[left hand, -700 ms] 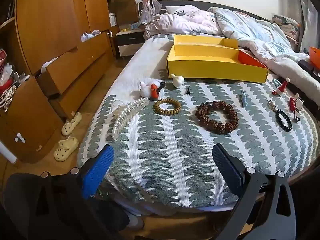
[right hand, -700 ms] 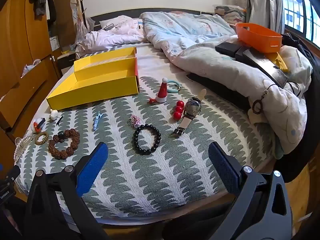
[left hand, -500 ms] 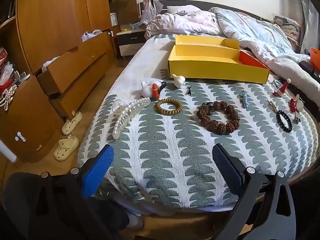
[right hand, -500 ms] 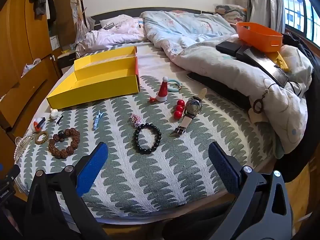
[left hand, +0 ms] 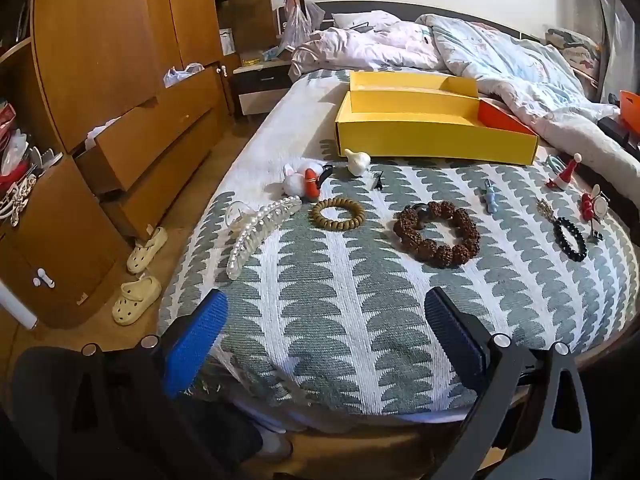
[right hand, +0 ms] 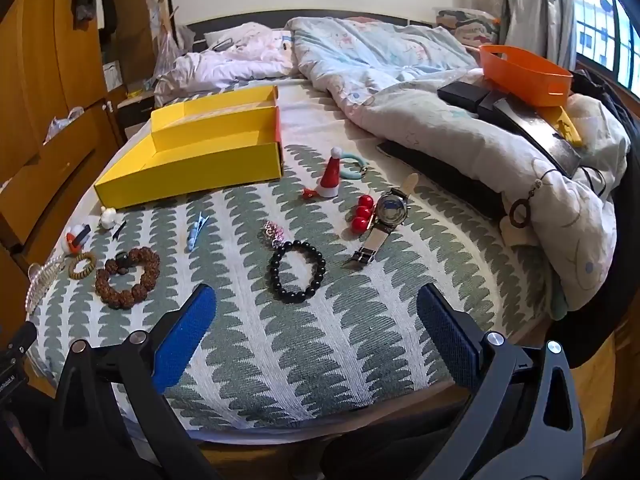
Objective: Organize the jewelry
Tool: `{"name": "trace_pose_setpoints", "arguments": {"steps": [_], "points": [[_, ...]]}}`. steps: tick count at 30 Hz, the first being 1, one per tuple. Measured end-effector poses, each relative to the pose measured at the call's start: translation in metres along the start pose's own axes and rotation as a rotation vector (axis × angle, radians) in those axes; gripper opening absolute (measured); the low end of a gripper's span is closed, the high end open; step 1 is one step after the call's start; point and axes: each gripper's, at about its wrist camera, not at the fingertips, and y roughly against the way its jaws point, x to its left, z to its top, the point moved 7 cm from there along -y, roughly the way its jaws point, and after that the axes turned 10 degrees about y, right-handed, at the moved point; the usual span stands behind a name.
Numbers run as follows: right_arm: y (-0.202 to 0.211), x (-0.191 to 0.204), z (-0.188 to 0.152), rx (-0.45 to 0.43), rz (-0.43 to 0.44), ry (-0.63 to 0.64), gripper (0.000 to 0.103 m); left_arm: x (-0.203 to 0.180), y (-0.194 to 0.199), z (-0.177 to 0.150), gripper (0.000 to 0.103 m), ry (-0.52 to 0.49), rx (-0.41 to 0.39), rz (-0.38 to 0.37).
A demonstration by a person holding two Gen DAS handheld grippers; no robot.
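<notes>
nearest, the left claw (left hand: 324, 336) and right claw (right hand: 316, 336) both hang spread wide and empty over the foot of the bed (left hand: 360, 320), probably poised to choose a first piece. beyond them the jewelry lies loose in a row on the patterned cover, black bead bracelet (right hand: 297, 271), brown bead bracelet (left hand: 437, 233), pearl clip (left hand: 260, 232), watch (right hand: 390, 210) (none boxed yet). farthest stands the open yellow box (left hand: 432, 142), likely their destination; i can read no writing anywhere.
</notes>
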Motion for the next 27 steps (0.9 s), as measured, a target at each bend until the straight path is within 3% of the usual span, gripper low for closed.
{"name": "trace_pose_setpoints", "arguments": {"steps": [5, 8, 14, 16, 18, 22, 25, 27], "points": [[-0.005, 0.002, 0.002, 0.012, 0.033, 0.016, 0.1, 0.007, 0.003, 0.005, 0.097, -0.019, -0.013, 0.023], [-0.005, 0.002, 0.006, 0.005, 0.119, -0.001, 0.1, 0.02, 0.005, 0.014, 0.097, 0.004, -0.011, 0.026], [0.005, -0.002, 0.021, -0.103, 0.209, -0.013, 0.1, 0.074, 0.0, 0.048, 0.097, 0.104, -0.013, 0.124], [0.009, 0.003, 0.026, -0.166, 0.281, 0.027, 0.1, 0.09, -0.003, 0.065, 0.097, 0.141, 0.004, 0.136], [0.012, 0.01, 0.033, -0.196, 0.269, 0.104, 0.1, 0.097, -0.007, 0.077, 0.097, 0.151, 0.017, 0.155], [-0.001, 0.017, 0.042, -0.091, 0.197, 0.169, 0.1, 0.102, -0.028, 0.091, 0.097, 0.142, 0.081, 0.196], [-0.016, 0.015, 0.044, 0.011, 0.267, 0.131, 0.1, 0.098, -0.051, 0.093, 0.097, 0.13, 0.166, 0.176], [-0.023, 0.015, 0.045, 0.043, 0.302, 0.114, 0.1, 0.092, -0.073, 0.086, 0.097, 0.116, 0.273, 0.162]]}}
